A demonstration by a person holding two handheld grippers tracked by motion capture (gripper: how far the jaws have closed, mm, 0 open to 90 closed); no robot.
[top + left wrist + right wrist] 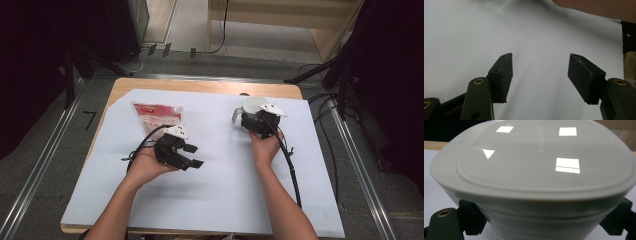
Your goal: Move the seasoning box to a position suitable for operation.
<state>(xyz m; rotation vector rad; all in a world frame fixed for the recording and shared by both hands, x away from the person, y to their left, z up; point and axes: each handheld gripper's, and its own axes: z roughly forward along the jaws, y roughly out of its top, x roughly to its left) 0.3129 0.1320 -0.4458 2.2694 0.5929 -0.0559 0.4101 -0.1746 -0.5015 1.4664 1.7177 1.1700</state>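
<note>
White sheet: bare middle and near edge. White lidded container: far right, clamped between right gripper jaws. Red pouch: far left. Left gripper: jaws apart, nothing between, beside pouch

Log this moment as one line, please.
left gripper: open, empty, over white sheet | right gripper: jaws around white lidded container | red-and-white pouch: untouched, far left
</note>
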